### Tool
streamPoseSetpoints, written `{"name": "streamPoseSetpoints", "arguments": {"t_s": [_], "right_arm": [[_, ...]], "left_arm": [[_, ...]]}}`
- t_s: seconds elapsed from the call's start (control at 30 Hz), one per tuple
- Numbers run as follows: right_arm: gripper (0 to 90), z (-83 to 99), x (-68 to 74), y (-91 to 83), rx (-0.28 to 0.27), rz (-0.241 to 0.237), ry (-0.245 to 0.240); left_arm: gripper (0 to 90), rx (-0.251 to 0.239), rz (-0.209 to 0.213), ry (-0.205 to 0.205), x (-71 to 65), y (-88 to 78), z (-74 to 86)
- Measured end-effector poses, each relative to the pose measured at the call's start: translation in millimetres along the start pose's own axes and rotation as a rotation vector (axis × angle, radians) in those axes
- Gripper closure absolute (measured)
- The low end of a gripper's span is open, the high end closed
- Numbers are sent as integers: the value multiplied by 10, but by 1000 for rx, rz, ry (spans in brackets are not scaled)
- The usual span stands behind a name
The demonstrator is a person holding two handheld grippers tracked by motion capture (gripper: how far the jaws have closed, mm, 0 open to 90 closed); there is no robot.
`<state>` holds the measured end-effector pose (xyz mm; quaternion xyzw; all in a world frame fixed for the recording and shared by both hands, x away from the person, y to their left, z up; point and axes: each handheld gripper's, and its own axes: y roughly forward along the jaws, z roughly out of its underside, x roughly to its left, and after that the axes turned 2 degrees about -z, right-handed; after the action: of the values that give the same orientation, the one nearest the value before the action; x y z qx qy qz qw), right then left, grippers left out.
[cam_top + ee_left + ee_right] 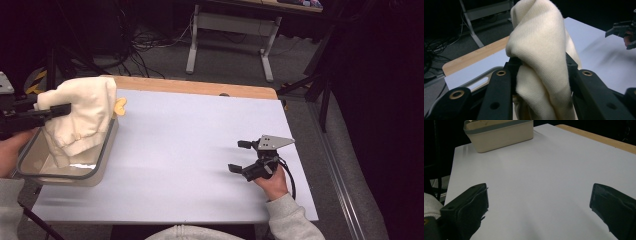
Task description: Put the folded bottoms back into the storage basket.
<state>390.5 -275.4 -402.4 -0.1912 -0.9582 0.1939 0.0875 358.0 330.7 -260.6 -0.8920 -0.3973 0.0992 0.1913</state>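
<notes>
Currently left claw (62, 109) is clamping bunched cream knit garment (82, 117) above beige plastic bin (100, 160); dangling folds risk snagging rim. Right claw (242, 156) is gaping empty.

Table (190, 145): white top, wooden strip along far edge. Beige bin (102, 165) with grey rim stands at left side, near front corner. Small yellow object (120, 106) just beyond bin, too small to identify.

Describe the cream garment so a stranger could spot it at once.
Start at the white table and go to the beige bin at its left edge. Hanging above the bin, pinched in the left gripper, is the cream knit garment, the scene's one soft, draped thing.
</notes>
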Motion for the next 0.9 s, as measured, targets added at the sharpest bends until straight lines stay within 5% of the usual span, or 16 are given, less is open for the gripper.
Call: {"name": "streamPoseSetpoints", "arguments": {"t_s": [0.3, 0.43, 0.9], "right_arm": [[19, 17, 6, 34, 20, -8, 10], [18, 17, 16, 25, 21, -8, 10], [17, 47, 25, 24, 28, -9, 16]], "left_arm": [[635, 64, -15, 22, 103, -47, 137], [635, 80, 13, 12, 138, -21, 214], [632, 48, 68, -58, 315, 86, 472]]}}
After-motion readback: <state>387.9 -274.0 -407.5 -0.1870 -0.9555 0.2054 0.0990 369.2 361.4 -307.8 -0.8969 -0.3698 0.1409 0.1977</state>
